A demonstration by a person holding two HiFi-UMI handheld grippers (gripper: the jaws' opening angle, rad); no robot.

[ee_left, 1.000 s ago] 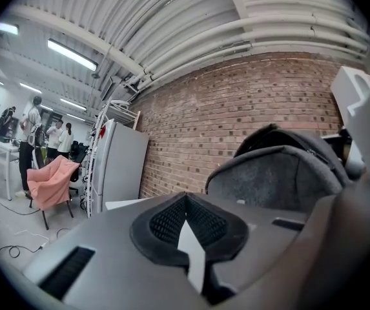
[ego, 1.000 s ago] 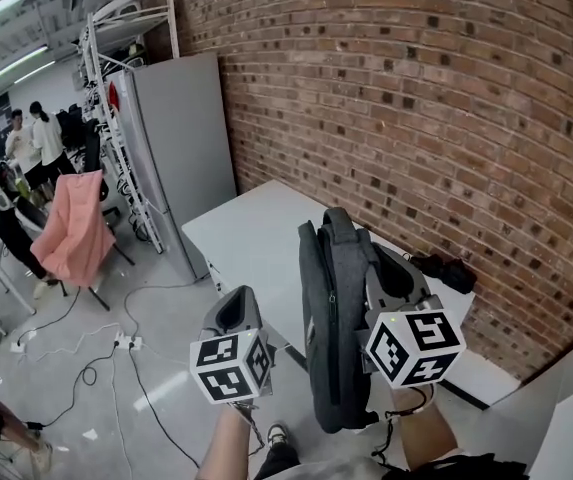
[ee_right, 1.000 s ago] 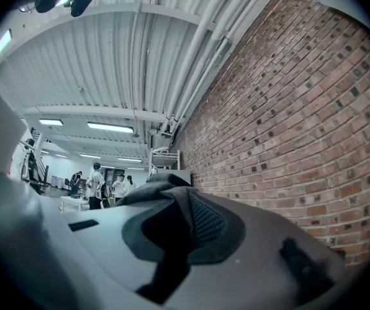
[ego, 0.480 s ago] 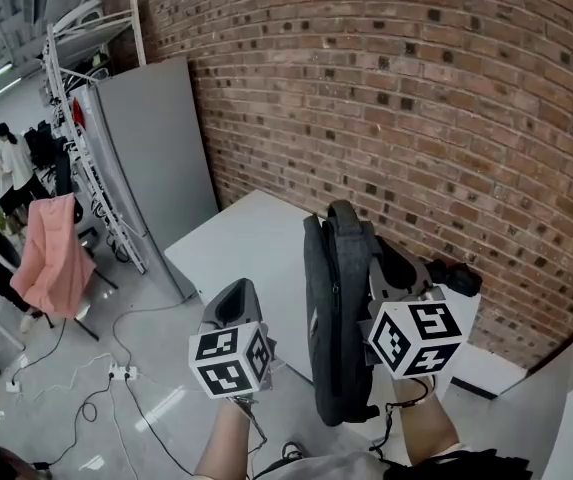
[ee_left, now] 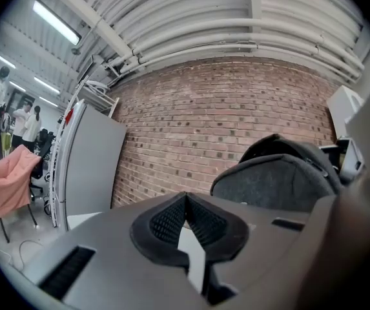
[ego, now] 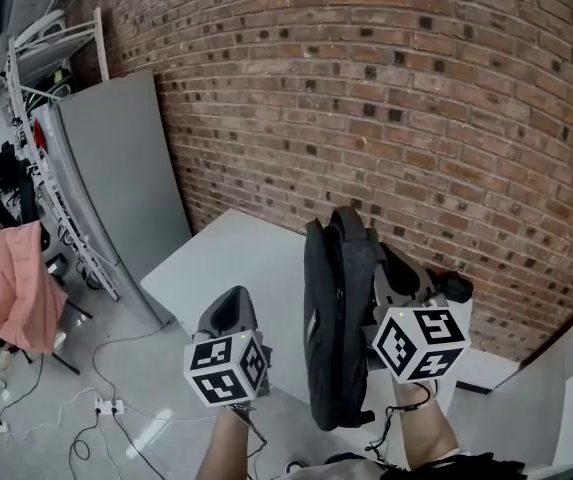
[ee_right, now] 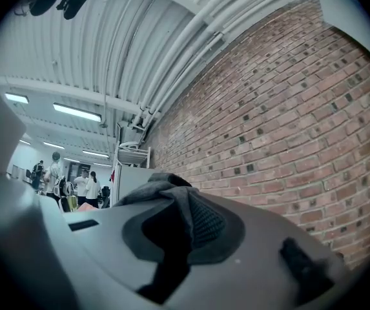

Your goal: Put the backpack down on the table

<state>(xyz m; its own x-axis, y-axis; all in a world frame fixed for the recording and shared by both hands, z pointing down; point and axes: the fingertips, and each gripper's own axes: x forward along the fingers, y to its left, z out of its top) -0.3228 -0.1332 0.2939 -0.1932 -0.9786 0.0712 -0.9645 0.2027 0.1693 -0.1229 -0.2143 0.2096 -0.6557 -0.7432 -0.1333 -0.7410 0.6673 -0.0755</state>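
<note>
One change: the table [ego: 234,258] has drawn nearer. The backpack [ego: 331,338] hangs upright at the table's near edge, clamped by the right gripper [ee_right: 179,221]; the left gripper [ee_left: 185,217] is closed, empty. Lowering remains.

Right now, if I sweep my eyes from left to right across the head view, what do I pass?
Pink cloth → tall grey cabinet → left gripper, jaws together → backpack → right gripper, jaws closed on the backpack.
</note>
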